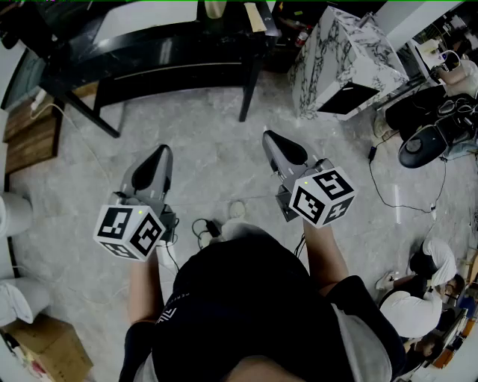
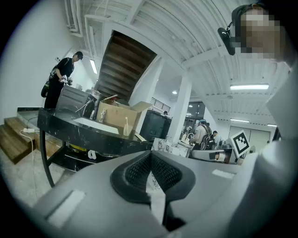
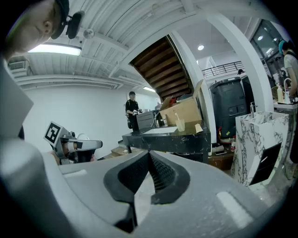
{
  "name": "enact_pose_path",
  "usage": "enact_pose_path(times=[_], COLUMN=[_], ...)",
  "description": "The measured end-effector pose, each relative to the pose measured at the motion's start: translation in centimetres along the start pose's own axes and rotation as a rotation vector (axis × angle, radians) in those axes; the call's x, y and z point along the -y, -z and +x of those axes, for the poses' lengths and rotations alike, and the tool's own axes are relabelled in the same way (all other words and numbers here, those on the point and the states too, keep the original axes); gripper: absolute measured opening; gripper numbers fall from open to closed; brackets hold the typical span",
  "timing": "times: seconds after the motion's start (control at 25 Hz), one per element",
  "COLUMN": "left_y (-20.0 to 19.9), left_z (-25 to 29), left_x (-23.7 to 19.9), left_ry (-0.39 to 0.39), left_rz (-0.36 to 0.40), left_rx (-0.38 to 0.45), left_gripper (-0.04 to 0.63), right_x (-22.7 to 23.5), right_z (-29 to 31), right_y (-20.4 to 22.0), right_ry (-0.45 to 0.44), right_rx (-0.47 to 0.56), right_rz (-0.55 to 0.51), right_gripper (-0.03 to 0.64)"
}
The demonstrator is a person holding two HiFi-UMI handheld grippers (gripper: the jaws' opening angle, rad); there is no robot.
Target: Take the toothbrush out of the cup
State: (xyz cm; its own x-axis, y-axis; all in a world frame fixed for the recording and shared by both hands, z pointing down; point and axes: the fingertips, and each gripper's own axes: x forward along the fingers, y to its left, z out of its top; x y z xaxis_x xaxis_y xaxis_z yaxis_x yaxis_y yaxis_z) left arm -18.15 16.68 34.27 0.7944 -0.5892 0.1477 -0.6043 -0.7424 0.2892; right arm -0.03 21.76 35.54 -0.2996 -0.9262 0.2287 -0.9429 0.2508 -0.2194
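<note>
A pale translucent cup point(image 3: 180, 125) stands on the black table point(image 3: 177, 137) across the room, with a white toothbrush point(image 3: 177, 117) upright in it. The left gripper view shows the same cup point(image 2: 125, 131) and toothbrush point(image 2: 125, 122) in front of a cardboard box. From the head view the cup point(image 1: 215, 9) is a pale shape at the top edge. My left gripper point(image 1: 159, 154) and right gripper point(image 1: 271, 139) hang over the floor, well short of the table. Both are shut with nothing between the jaws point(image 2: 150, 156) point(image 3: 149, 155).
A marble-patterned pedestal point(image 1: 340, 60) stands right of the black table point(image 1: 149, 52). A cardboard box point(image 2: 118, 116) sits on the table behind the cup. A person point(image 2: 59, 81) stands at the table's far end. Cables point(image 1: 205, 227) lie on the floor by my feet.
</note>
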Motion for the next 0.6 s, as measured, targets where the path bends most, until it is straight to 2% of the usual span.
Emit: enact_pose_path(times=[0.6], left_y=[-0.4], left_z=[7.0], left_x=[0.2], left_ry=[0.001], left_rz=[-0.014], left_rx=[0.022], left_gripper=[0.015], right_x=[6.2], right_z=[2.2], right_y=[-2.0], right_ry=[-0.025], right_rx=[0.017], right_rz=[0.018], right_gripper=[0.003])
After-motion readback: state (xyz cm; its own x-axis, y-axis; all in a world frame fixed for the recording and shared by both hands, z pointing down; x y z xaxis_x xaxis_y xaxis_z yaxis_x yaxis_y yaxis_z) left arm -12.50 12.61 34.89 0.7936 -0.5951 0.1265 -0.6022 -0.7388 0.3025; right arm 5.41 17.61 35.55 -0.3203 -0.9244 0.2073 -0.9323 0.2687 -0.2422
